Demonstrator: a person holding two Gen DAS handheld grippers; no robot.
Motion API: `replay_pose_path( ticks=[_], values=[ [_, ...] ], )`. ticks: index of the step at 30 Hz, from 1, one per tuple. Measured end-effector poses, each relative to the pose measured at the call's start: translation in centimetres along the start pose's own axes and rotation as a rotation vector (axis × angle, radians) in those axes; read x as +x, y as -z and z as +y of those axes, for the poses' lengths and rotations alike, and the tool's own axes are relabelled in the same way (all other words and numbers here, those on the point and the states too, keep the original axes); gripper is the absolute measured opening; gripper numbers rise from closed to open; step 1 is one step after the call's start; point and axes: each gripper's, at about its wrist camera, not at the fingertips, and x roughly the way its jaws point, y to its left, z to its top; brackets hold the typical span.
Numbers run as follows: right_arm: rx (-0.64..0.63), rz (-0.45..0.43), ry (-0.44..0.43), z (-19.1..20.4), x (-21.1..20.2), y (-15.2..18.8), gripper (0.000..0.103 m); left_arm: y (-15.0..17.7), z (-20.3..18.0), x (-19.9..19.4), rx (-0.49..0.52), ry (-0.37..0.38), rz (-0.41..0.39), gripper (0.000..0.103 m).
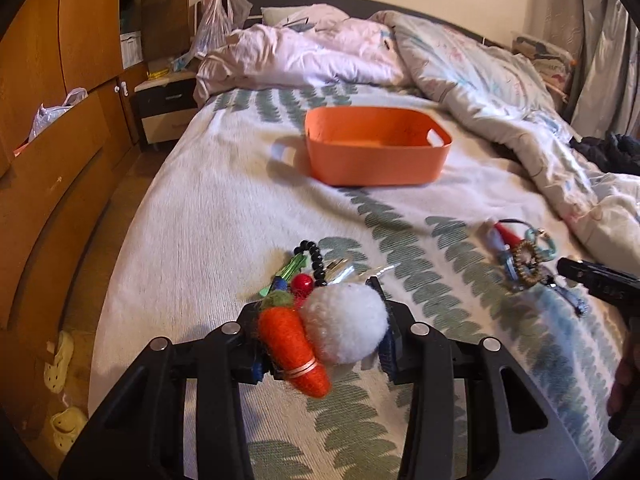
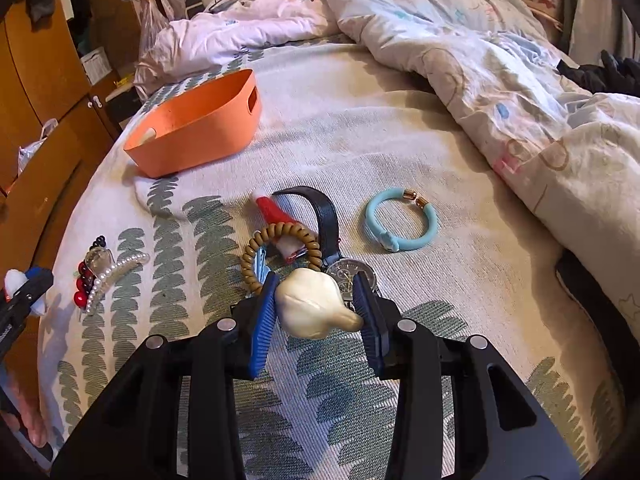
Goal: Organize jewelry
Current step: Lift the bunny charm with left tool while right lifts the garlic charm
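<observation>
My left gripper (image 1: 320, 320) is shut on a felt hair accessory with an orange carrot (image 1: 294, 350) and a white pompom (image 1: 346, 322), held above the bed. Just beyond it lie black beads (image 1: 310, 256), a red bead and clips. My right gripper (image 2: 316, 304) is shut on a cream pearly shell-shaped piece (image 2: 316, 308), above a watch (image 2: 348, 274) with a black strap, a brown spiral hair tie (image 2: 280, 248) and a red felt piece (image 2: 276, 212). A light blue bracelet (image 2: 402, 222) lies to the right. An orange basket (image 1: 376, 144) stands farther up the bed; it also shows in the right wrist view (image 2: 196, 124).
A pearl clip and red beads (image 2: 100, 276) lie at the left. A rumpled duvet (image 2: 500, 72) covers the bed's right side and head. A wooden wardrobe (image 1: 52, 120) and a nightstand (image 1: 164, 108) stand left of the bed. Slippers (image 1: 60, 360) are on the floor.
</observation>
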Motion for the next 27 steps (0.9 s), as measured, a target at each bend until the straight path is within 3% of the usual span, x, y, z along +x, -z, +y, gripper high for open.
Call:
replay_pose_path(
  ticks=[10,18,22,27],
  values=[
    [0.033,-0.037,-0.081,-0.3,-3.7,0.4,0.038,-0.1,-1.1,-3.8,-0.044,0.047,-0.052,0.042],
    [0.054,-0.088,-0.173,-0.5,-9.6,2.2,0.038,0.9,-1.2,-6.6,-0.062,0.024,-0.077,0.042],
    [0.037,-0.144,-0.192,0.0,-12.9,3.1,0.038,2.3,-0.9,-7.5,-0.068,0.001,-0.082,0.042],
    [0.073,-0.130,-0.213,-1.2,-13.9,5.5,0.038,4.8,0.5,-7.8,-0.127,-0.011,-0.044,0.042]
  ],
)
